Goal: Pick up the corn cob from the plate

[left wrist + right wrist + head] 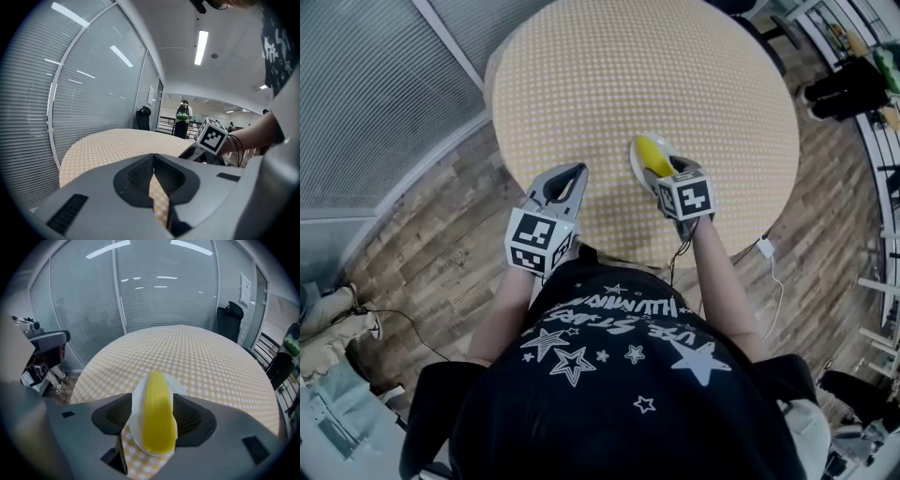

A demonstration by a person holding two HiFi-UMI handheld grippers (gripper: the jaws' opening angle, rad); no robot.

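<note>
Wide-open right tongs (153,420) straddle the corn cob (652,152) on its plate (135,404), cob lying lengthwise between the jaws, untouched; closed, empty left tongs (575,171) hover left of the plate.

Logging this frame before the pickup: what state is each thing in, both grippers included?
corn cob: lying on the plate, not gripped.
plate: flat on the table, holding the cob.
right gripper: open, jaws either side of the cob.
left gripper: shut, empty.
</note>
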